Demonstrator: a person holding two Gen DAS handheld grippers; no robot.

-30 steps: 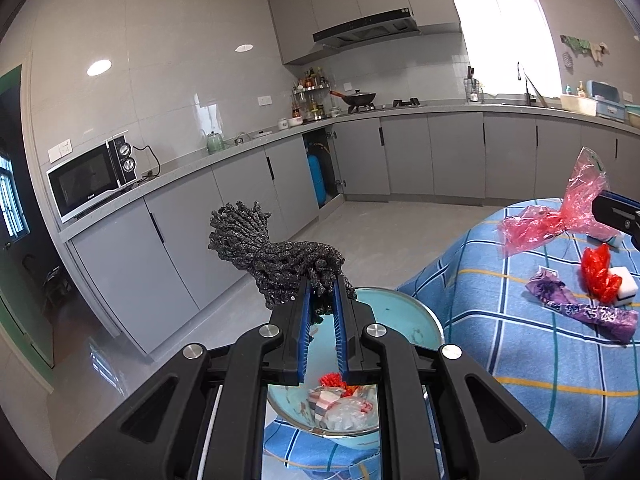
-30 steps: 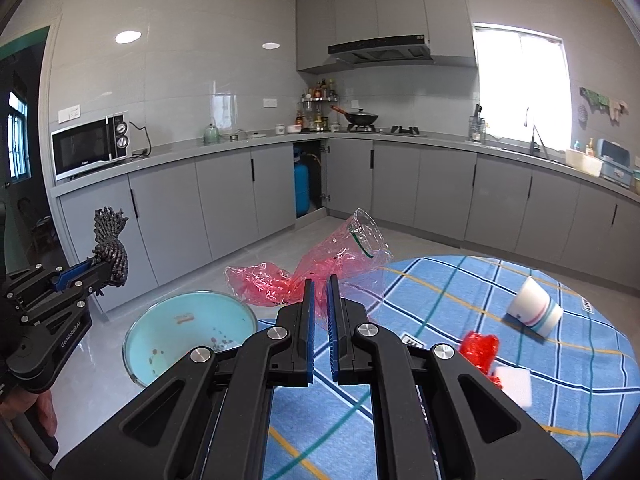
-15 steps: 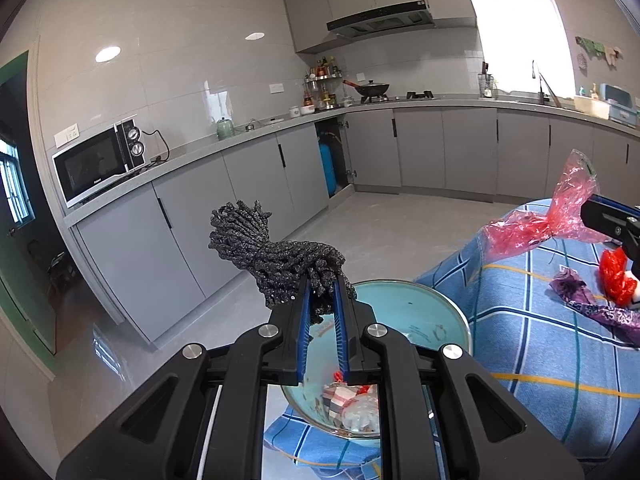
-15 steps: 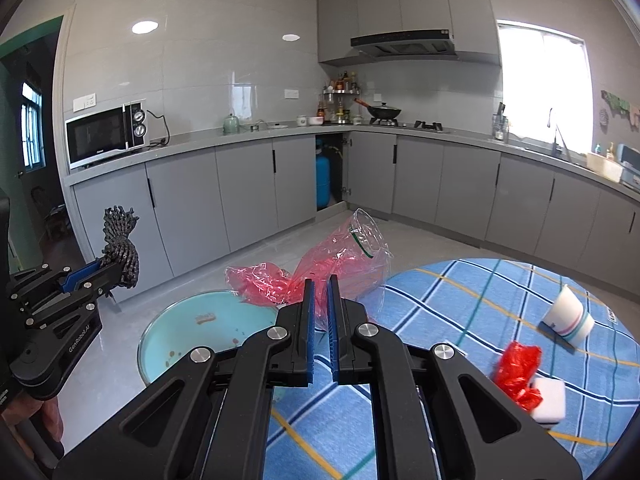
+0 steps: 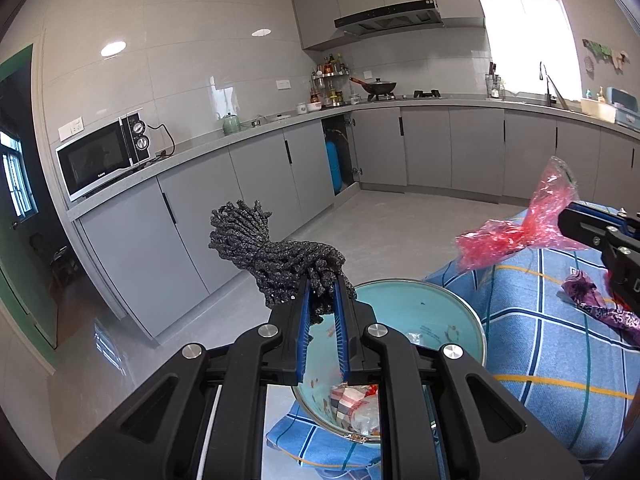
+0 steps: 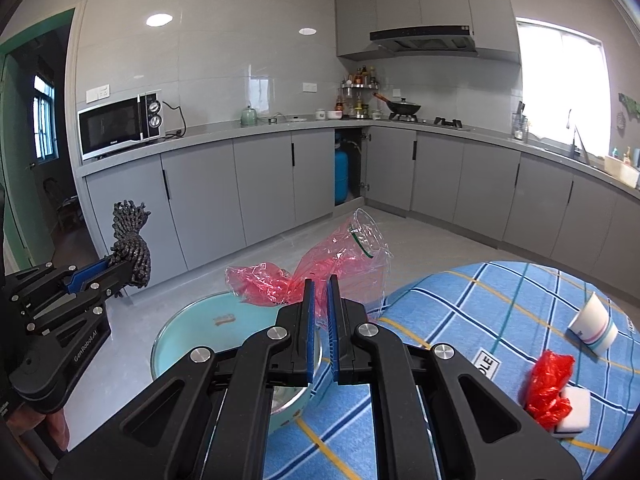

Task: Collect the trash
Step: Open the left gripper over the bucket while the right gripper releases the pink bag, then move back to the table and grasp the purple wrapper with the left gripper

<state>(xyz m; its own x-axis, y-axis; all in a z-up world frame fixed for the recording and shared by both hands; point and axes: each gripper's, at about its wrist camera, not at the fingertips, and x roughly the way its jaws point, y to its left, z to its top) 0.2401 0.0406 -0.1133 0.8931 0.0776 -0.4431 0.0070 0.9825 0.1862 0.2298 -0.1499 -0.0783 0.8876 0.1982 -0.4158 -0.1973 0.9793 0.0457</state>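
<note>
Far left: green door frame (image 6: 24, 92), then microwave (image 6: 120, 126) on the grey counter (image 6: 256, 128), cabinets below, open grey floor (image 5: 380, 216) in front with plenty of clearance.

Left gripper (image 5: 322, 294) clamped narrowly on a dark knotted bundle of cord (image 5: 276, 258), held in the air beside and above the near rim of the turquoise basin (image 5: 420, 312). Basin perched at the left edge of the blue checked tablecloth (image 5: 560, 360), part of its rim overhanging the cloth; wrappers and scraps (image 5: 356, 404) already lying inside.

Right gripper (image 6: 319, 292) nearly closed, pinching a crumpled pink plastic bag (image 6: 320, 268) above the basin's table-side rim; bag's clear mouth flaring upward.

Further right on the cloth: purple wrapper (image 5: 600, 304) lying flat, red plastic scrap (image 6: 548, 388) touching a white block (image 6: 574, 412), tipped paper cup (image 6: 594, 322) toward the far edge. Bare cloth between these items, well apart from the basin.
</note>
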